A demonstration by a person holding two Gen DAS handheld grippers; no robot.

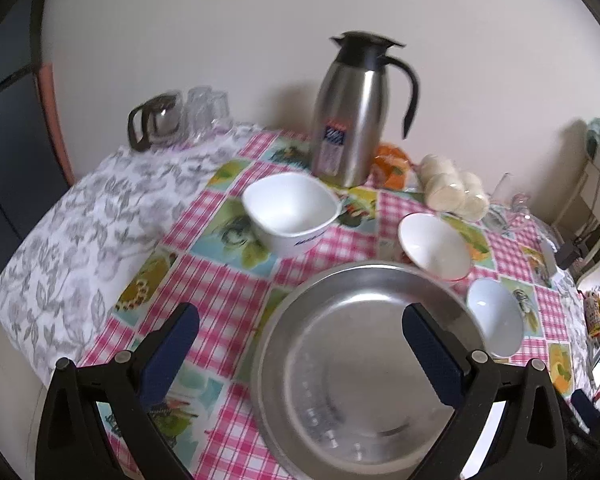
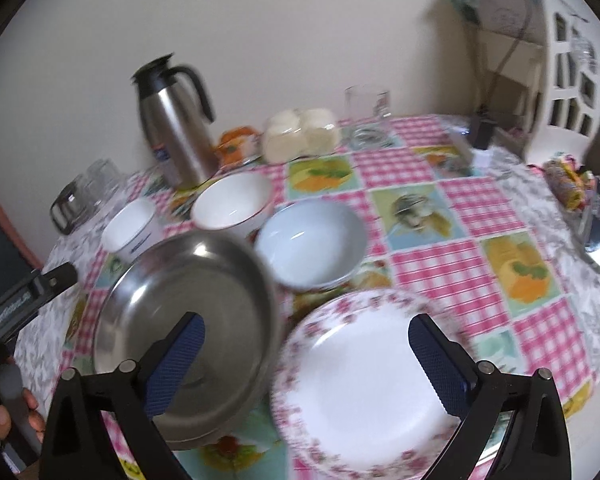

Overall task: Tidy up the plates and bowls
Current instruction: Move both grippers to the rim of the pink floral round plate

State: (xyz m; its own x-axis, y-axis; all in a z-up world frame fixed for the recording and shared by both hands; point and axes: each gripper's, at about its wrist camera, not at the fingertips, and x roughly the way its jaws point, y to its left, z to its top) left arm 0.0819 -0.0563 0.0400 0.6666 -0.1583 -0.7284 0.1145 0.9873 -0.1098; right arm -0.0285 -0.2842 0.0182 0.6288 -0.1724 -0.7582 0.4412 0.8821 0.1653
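Note:
A steel plate (image 1: 360,384) lies on the checked tablecloth just below my left gripper (image 1: 304,344), which is open and holds nothing; its right finger hangs over the plate's rim. Behind the plate stand a white squarish bowl (image 1: 292,208), a white bowl with a red rim (image 1: 436,246) and a pale blue bowl (image 1: 496,316). In the right wrist view my right gripper (image 2: 308,356) is open above a floral-edged white plate (image 2: 360,376), not touching it. The steel plate (image 2: 184,312) lies to that plate's left, and the pale blue bowl (image 2: 312,244) sits behind both.
A steel thermos jug (image 1: 352,108) stands at the back by the wall, with glasses (image 1: 204,112) to its left and a pack of white cups (image 1: 452,192) to its right. A white plastic chair (image 2: 568,92) is at the table's right. A hand (image 2: 4,412) shows at lower left.

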